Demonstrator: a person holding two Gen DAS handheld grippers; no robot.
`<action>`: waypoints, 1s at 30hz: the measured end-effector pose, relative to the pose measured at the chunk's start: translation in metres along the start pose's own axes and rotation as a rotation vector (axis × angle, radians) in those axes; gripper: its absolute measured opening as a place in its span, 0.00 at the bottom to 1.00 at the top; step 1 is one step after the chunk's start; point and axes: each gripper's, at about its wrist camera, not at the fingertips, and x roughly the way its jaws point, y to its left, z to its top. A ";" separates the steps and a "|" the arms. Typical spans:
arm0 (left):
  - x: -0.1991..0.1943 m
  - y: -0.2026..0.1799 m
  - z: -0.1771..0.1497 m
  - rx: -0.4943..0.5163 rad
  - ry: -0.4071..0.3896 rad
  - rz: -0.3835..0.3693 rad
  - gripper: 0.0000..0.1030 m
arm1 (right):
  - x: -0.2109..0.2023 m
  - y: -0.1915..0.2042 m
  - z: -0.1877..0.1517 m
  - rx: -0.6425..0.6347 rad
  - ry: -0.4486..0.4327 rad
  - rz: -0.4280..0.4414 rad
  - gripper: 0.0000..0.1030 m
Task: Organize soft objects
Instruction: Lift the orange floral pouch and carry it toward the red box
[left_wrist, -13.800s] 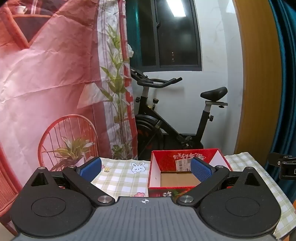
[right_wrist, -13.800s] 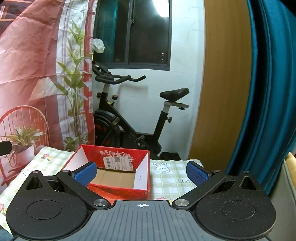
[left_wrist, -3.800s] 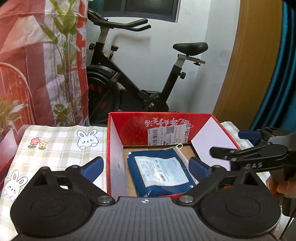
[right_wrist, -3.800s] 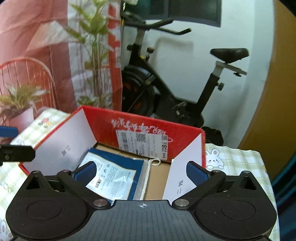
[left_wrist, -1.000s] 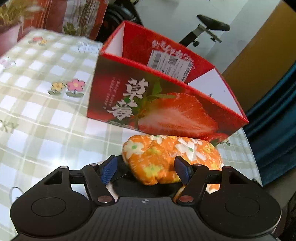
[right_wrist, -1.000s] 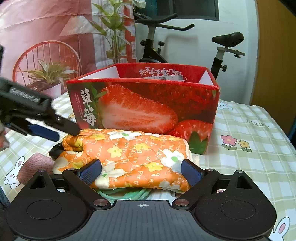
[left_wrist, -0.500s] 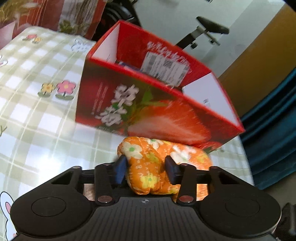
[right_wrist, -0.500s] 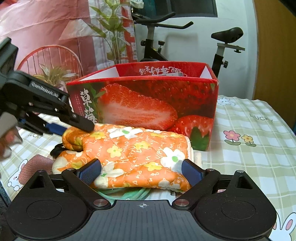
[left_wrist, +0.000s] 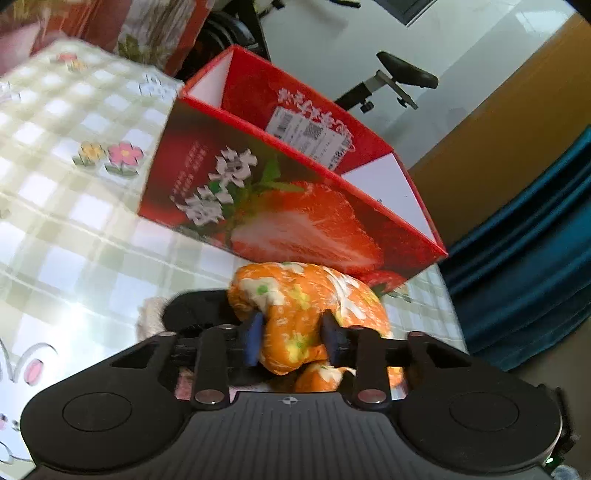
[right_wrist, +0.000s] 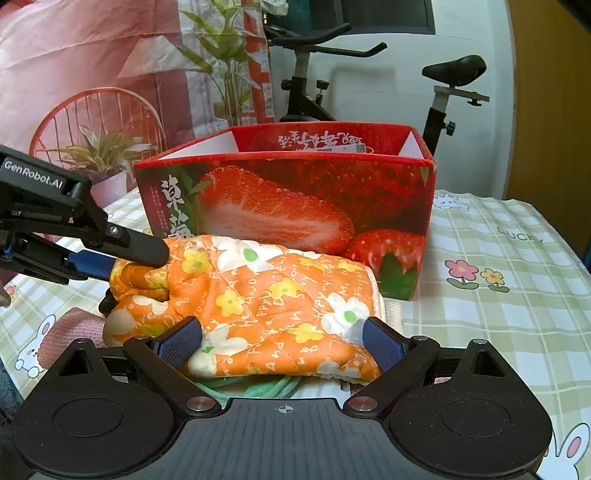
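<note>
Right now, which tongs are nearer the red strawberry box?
Left. The left tongs grip the orange floral mitt's end nearest the strawberry box; the right tongs, open, straddle its far edge.

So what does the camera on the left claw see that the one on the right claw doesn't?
Only the left wrist view shows the left claw from behind, its jaws having just closed, pinching the orange flowered mitt, and the white label inside the strawberry box.

Only the right wrist view shows the right claw open around the mitt's near end, the pink cloth and the potted plant.

Both show the mitt, box, checked tablecloth and exercise bike.
</note>
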 end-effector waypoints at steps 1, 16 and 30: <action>-0.001 0.000 0.000 0.012 -0.007 0.008 0.26 | -0.001 -0.001 0.000 0.001 -0.001 0.003 0.90; -0.004 0.009 -0.009 0.074 -0.017 0.082 0.22 | -0.019 -0.012 0.008 0.084 -0.065 -0.004 0.89; 0.002 0.017 -0.011 0.052 -0.001 0.105 0.23 | -0.019 -0.016 0.007 0.123 -0.062 -0.009 0.73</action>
